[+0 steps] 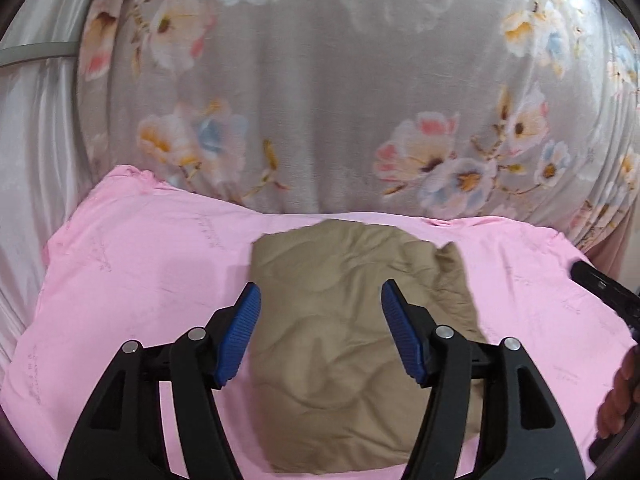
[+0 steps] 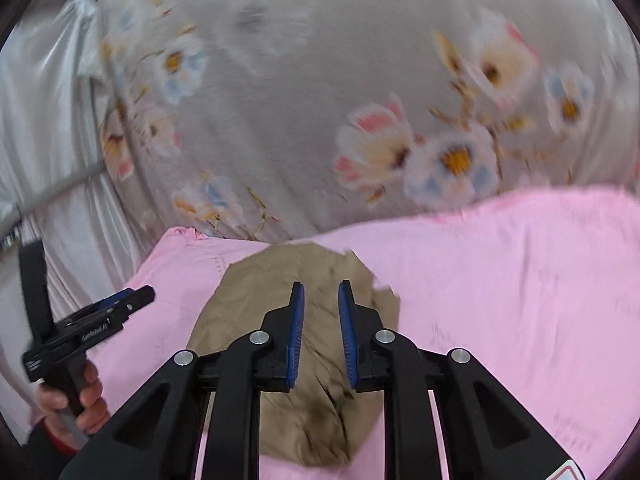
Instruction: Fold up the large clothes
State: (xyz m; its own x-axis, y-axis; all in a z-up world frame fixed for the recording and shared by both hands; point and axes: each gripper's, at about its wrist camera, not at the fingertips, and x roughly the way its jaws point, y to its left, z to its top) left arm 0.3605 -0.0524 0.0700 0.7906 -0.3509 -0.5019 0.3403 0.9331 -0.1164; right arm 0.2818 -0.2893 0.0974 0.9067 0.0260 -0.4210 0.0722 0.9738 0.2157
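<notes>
While the left wrist view takes in one folded tan quilted garment (image 1: 360,344), one pink cloth sheet (image 1: 132,280) under it and one grey floral bedspread (image 1: 320,92) beyond, the left gripper (image 1: 322,334) hangs above the garment with its two blue ribbed pads (image 1: 240,336) spread wide and nothing between them. The garment lies at the centre, running from the sheet's far edge toward 6 o'clock, where the frame cuts off its near end. Bare pink sheet lies open at 9 o'clock and at 3 o'clock. At 3 to 4 o'clock the right gripper's black body (image 1: 604,288) and the person's right hand (image 1: 618,396) are clipped by the frame edge. Pale satin fabric (image 1: 36,160) fills the 9 to 10 o'clock side.

From the right wrist view there is again one garment (image 2: 320,420), one sheet (image 2: 520,280) and one bedspread (image 2: 300,100), blurred by motion. The right gripper (image 2: 321,334) is over the garment, its two pads parted by a narrow gap and holding nothing. Whether the fingers touch the cloth cannot be told. Wide bare sheet stretches toward 3 o'clock. At 8 o'clock the left gripper (image 2: 120,304) shows side-on, held by the person's left hand (image 2: 86,400).
</notes>
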